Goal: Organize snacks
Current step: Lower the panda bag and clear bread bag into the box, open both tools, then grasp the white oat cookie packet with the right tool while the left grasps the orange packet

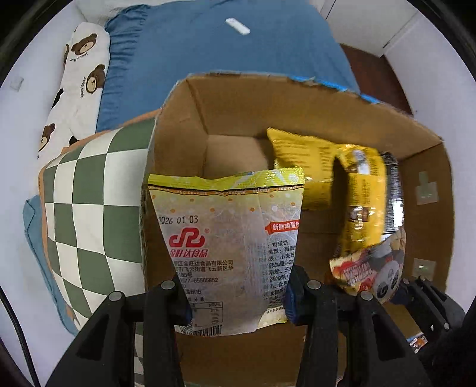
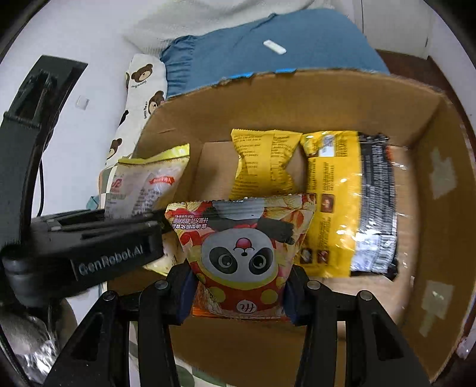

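Observation:
My left gripper [image 1: 238,293] is shut on a pale yellow egg-cracker bag [image 1: 226,238] and holds it upright over the left part of an open cardboard box [image 1: 327,98]. My right gripper [image 2: 236,290] is shut on a red panda snack bag [image 2: 241,256] held over the same box [image 2: 440,208]. The panda bag also shows in the left wrist view [image 1: 372,268], and the cracker bag in the right wrist view [image 2: 148,184]. Inside the box lie a small yellow packet [image 2: 261,163] and a larger yellow and black bag [image 2: 351,202].
The box stands on a bed with a blue sheet [image 1: 223,50]. A green-and-white checked cushion [image 1: 89,208] and a bear-print pillow [image 1: 80,80] lie to its left. A small white object [image 1: 238,26] lies on the sheet behind. White walls surround the bed.

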### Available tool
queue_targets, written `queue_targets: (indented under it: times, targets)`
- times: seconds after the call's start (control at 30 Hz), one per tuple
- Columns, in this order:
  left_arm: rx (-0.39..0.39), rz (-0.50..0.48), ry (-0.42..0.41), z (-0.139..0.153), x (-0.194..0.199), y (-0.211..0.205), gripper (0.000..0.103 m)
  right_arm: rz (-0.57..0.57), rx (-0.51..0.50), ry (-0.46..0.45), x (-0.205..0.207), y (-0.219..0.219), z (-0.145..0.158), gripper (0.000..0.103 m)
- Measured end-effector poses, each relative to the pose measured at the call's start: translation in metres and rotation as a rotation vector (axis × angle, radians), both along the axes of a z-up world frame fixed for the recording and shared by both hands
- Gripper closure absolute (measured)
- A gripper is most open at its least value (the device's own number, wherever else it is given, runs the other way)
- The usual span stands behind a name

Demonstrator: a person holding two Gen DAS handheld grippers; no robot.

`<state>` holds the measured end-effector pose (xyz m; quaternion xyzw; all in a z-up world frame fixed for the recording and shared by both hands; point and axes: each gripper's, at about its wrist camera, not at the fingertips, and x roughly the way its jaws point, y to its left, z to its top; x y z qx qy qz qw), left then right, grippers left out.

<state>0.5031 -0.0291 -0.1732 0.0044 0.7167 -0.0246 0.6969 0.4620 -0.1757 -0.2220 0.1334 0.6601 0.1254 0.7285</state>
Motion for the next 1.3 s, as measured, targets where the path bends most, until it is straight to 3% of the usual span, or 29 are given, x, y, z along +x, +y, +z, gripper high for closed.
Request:
queue_targets:
  times: [0.07, 0.1, 0.13, 0.17, 0.2, 0.27, 0.67, 0.97, 1.3]
  targets:
    - [0.000, 0.000, 0.011, -0.008, 0.003, 0.002, 0.060, -0.002, 0.021, 0.026, 0.008, 0.000, -0.010, 0.049]
    - [0.005, 0.001, 0.015, -0.010, 0.004, 0.002, 0.054, -0.005, 0.035, 0.047, 0.012, -0.001, -0.015, 0.036]
    - [0.004, 0.000, 0.015, -0.011, 0.005, 0.003, 0.049, -0.009, 0.038, 0.068, 0.015, -0.002, -0.020, 0.015]
    - [0.008, -0.004, 0.008, -0.012, 0.006, 0.003, 0.036, -0.012, 0.035, 0.081, 0.017, -0.001, -0.023, 0.012]
    - [0.016, -0.008, -0.001, -0.011, 0.007, 0.003, 0.024, -0.009, 0.017, 0.088, 0.019, -0.002, -0.027, 0.011]
    - [0.025, -0.007, -0.020, -0.010, 0.007, 0.003, 0.020, -0.007, -0.004, 0.082, 0.024, -0.003, -0.029, 0.011]
    - [-0.018, 0.030, -0.065, 0.005, -0.013, 0.010, 0.020, 0.001, -0.170, 0.058, 0.006, -0.027, -0.007, 0.009]
    - [-0.024, 0.003, -0.140, 0.033, -0.045, 0.000, 0.020, -0.015, -0.194, 0.029, -0.021, -0.043, 0.020, 0.009]
    - [-0.047, -0.013, -0.238, 0.069, -0.090, -0.002, 0.020, -0.014, -0.253, -0.100, -0.059, -0.051, 0.067, 0.009]
